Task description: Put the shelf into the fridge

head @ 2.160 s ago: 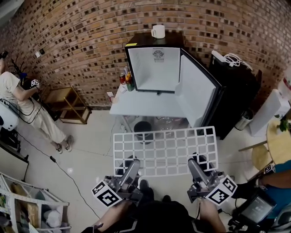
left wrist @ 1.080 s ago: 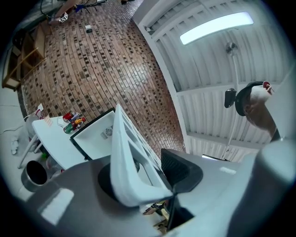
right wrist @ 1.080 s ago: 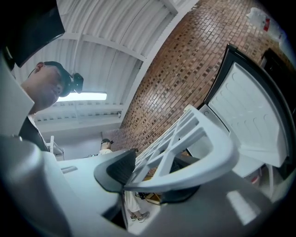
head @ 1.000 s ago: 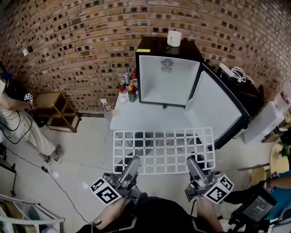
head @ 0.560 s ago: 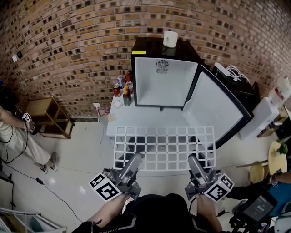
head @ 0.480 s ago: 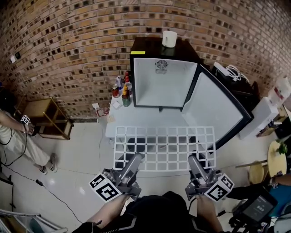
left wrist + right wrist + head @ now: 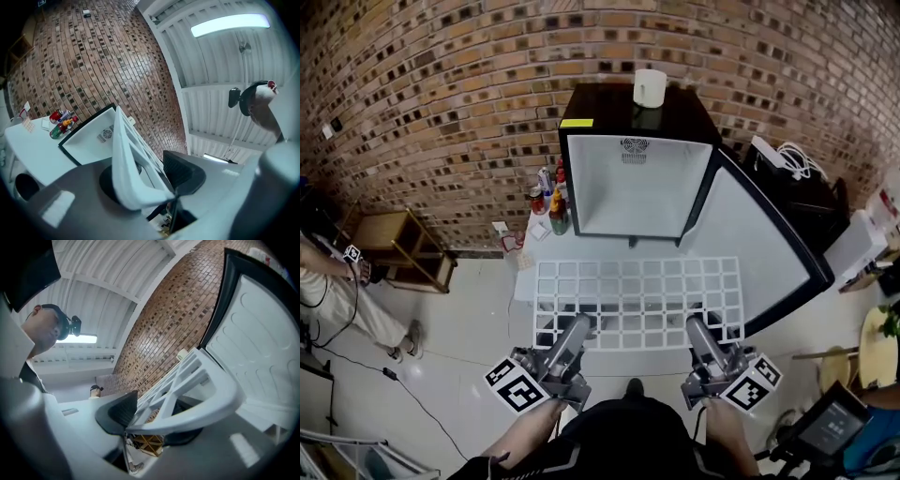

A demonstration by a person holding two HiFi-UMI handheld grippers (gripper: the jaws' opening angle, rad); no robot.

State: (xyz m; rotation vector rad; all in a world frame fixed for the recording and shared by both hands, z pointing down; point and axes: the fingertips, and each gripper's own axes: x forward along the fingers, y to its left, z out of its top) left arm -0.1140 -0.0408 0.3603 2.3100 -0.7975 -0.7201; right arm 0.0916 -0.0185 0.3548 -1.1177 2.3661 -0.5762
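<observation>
A white grid shelf hangs level in front of me, held by its near edge. My left gripper is shut on its near left part and my right gripper is shut on its near right part. In the left gripper view the shelf runs edge-on between the pads. In the right gripper view the shelf also lies clamped between the pads. The small black fridge stands ahead against the brick wall, its white inside bare. Its door is swung wide to the right.
A white table carries the fridge, with sauce bottles at the fridge's left. A white mug stands on the fridge top. A wooden rack and a person are at the left. Black furniture sits right.
Both grippers and the shelf have moved forward toward the fridge. The shelf's far edge now hangs over the table in front of the fridge opening.
</observation>
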